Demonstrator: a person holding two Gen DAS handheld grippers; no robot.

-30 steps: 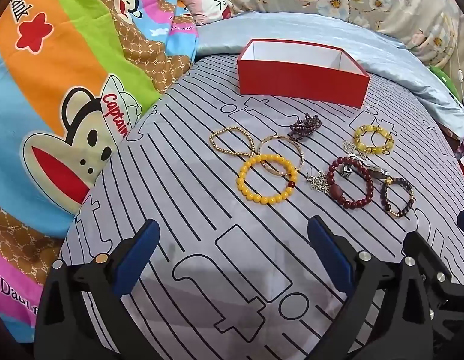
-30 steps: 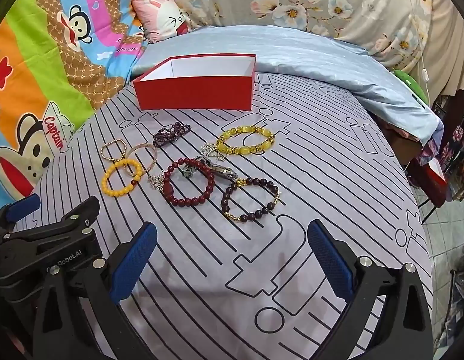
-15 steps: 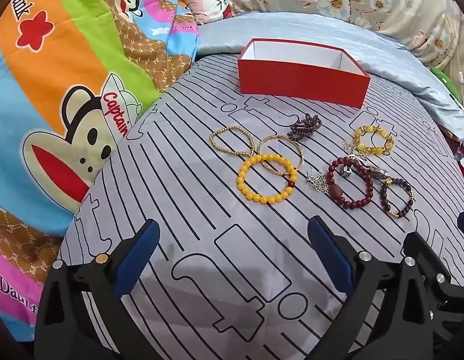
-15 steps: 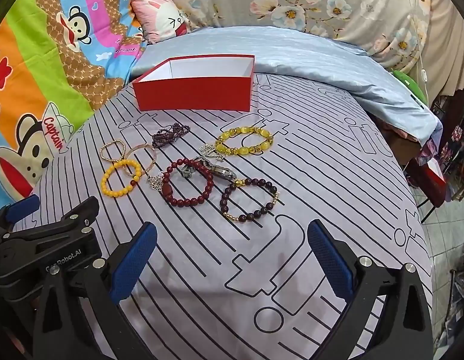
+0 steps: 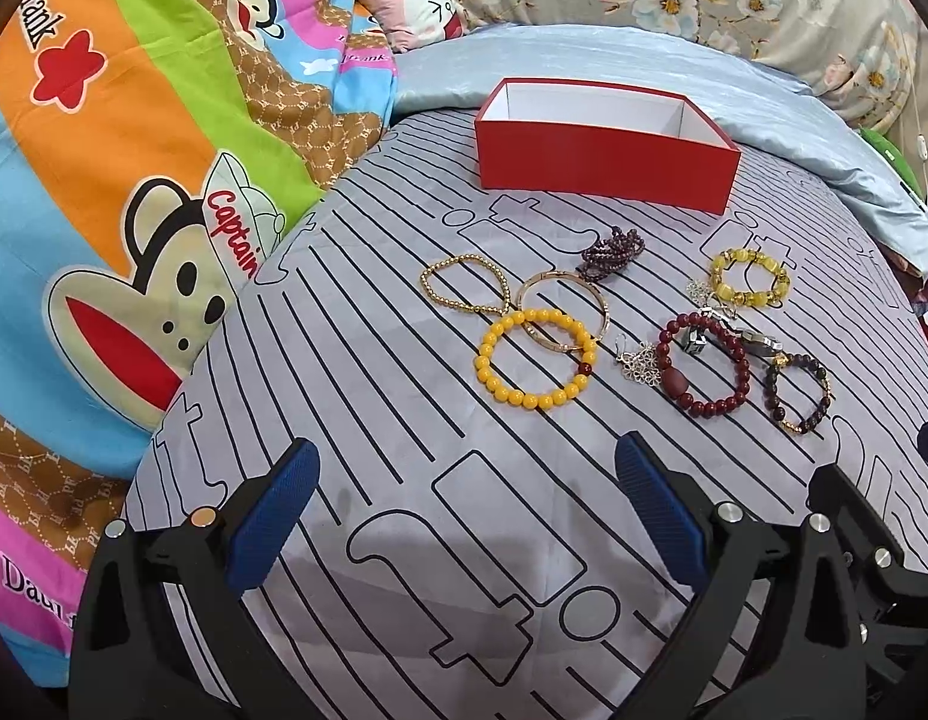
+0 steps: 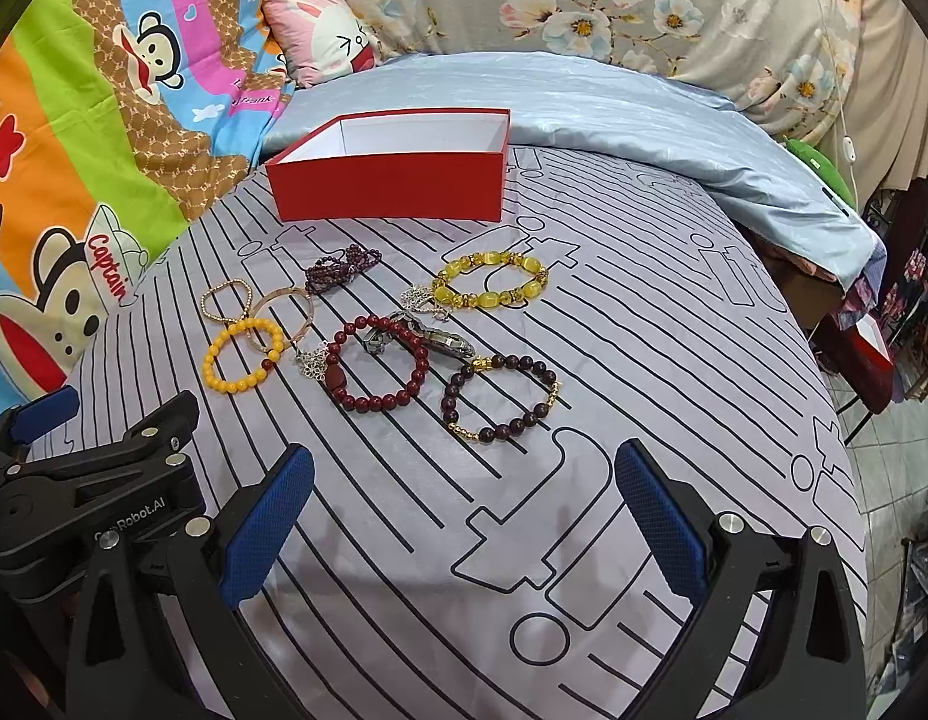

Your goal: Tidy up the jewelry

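Note:
An open red box with a white inside stands at the far side of the grey striped sheet. In front of it lie several bracelets: a yellow bead bracelet, a thin gold bead bracelet, a gold bangle, a dark purple bunch, a pale yellow bracelet, a dark red bracelet and a brown bead bracelet. My left gripper is open and empty, short of the yellow bracelet. My right gripper is open and empty, short of the brown bracelet.
A colourful cartoon-monkey blanket lies to the left. A pale blue quilt and a pink cushion lie behind the box. The bed edge falls away at the right, with a tiled floor beyond. The left gripper's body shows at the right view's lower left.
Both grippers have crept slightly forward and stay open. The jewelry and the box have not moved.

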